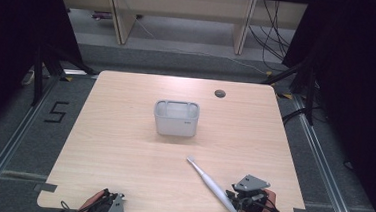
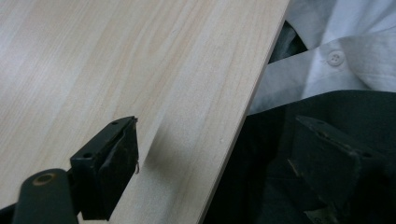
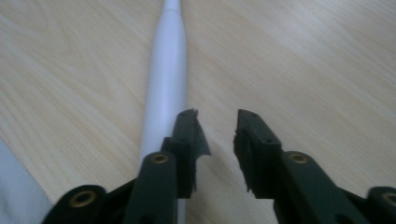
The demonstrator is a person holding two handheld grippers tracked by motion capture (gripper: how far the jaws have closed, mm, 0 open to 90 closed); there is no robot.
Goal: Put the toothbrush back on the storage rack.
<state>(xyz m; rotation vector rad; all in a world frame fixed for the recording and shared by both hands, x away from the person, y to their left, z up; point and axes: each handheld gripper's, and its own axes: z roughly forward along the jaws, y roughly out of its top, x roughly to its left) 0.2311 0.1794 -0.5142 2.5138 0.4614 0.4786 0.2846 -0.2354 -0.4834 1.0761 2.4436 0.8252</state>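
We see a slim white electric toothbrush [image 1: 210, 180] lying flat on the pale wood-grain table [image 1: 123, 146], near the front right corner. Its brush head points toward the table's middle and its handle end reaches the right gripper [image 1: 236, 200].

In the right gripper view the toothbrush [image 3: 166, 88] runs away from us just outside one jaw, alongside it. It is not between the jaws. We note a clear gap between the two jaws with bare table [image 3: 303, 70] showing through. The right gripper [image 3: 218, 130] is released, with nothing in its grasp.

A grey rectangular plastic holder with compartments [image 1: 176, 118] stands upright at the table's centre, well apart from the toothbrush.

The left gripper [image 1: 111, 207] sits at the front left edge of the table. In the left gripper view its jaws stand wide apart, one over the table [image 2: 116, 60], the other past the edge, above dark cloth [image 2: 275, 154]. Nothing lies between them. The left gripper [image 2: 224, 149] is released too. A white buttoned garment [image 2: 341, 51] shows beyond the edge.
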